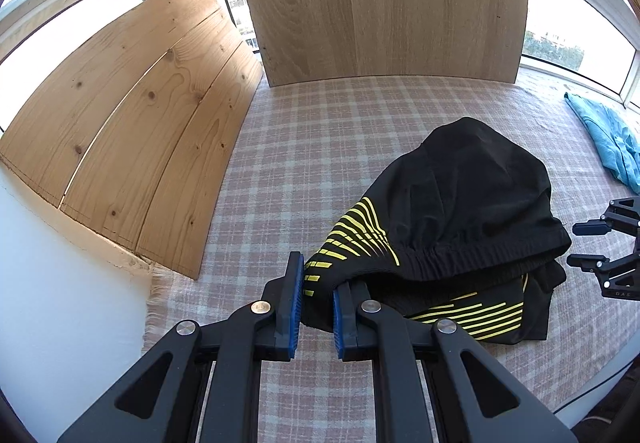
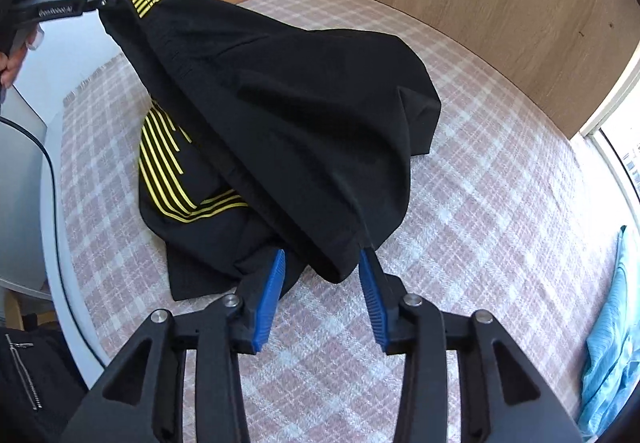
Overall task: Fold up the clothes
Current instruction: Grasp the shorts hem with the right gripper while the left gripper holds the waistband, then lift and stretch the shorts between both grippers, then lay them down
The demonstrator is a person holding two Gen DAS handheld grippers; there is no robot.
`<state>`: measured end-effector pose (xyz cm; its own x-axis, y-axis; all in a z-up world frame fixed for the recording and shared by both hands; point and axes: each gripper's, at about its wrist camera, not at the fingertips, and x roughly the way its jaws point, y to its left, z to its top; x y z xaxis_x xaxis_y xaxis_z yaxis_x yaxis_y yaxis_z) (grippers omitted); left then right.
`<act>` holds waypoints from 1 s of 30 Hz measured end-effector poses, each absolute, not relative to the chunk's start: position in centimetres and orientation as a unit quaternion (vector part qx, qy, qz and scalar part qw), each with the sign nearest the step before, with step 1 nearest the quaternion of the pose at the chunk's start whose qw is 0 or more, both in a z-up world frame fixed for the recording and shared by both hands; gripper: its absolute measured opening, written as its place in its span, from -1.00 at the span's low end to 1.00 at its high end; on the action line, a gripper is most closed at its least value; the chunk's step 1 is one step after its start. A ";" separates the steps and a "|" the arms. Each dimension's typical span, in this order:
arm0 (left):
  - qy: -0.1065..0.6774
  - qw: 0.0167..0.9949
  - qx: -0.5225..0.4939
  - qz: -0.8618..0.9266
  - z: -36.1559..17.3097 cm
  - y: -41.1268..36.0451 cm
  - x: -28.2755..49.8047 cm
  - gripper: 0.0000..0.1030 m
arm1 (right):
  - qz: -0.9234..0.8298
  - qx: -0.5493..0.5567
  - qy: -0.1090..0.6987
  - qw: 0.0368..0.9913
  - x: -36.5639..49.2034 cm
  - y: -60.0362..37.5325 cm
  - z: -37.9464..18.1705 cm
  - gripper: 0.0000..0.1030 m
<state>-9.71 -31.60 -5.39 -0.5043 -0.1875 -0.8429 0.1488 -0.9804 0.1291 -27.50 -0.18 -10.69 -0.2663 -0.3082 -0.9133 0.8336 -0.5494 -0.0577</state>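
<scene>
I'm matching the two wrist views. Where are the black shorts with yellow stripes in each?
Left wrist: black shorts lie centre-right, ahead of the left gripper.
Right wrist: black shorts fill the centre, draped upward to the upper left.
Shared landmark: blue garment at the right edge.

Bright daylight throughout, pouring in from the windows (image 1: 576, 23) at the far left and far right, both blown out to near white. Warm sun patch on the pine boards (image 1: 132, 111) at left; pale wall (image 1: 60, 303) below washed out. Soft shadow under the black shorts (image 1: 460, 203) on the checked blanket (image 1: 320, 131), fabric folds lost in deep black. Sharp focus in both views, no motion blur. Strong fisheye bending of straight edges, dark vignette in all 4 corners. Faint glare streak on the boards in the right wrist view.
</scene>
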 end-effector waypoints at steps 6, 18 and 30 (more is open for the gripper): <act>-0.024 0.090 0.490 -0.867 -5.4 -31.8 -9.8 -0.77 | -0.747 0.486 0.264 0.369 -29.4 -0.1 -12.5 -0.53; -0.006 0.038 0.464 -0.885 -1.9 -31.8 -10.8 -0.79 | -0.820 0.423 0.106 0.370 -30.7 8.1 -0.2 -0.88; -0.099 -0.108 0.374 -0.916 17.8 -24.3 -12.4 -0.81 | -0.895 0.318 0.095 0.298 -27.4 21.1 22.7 -0.88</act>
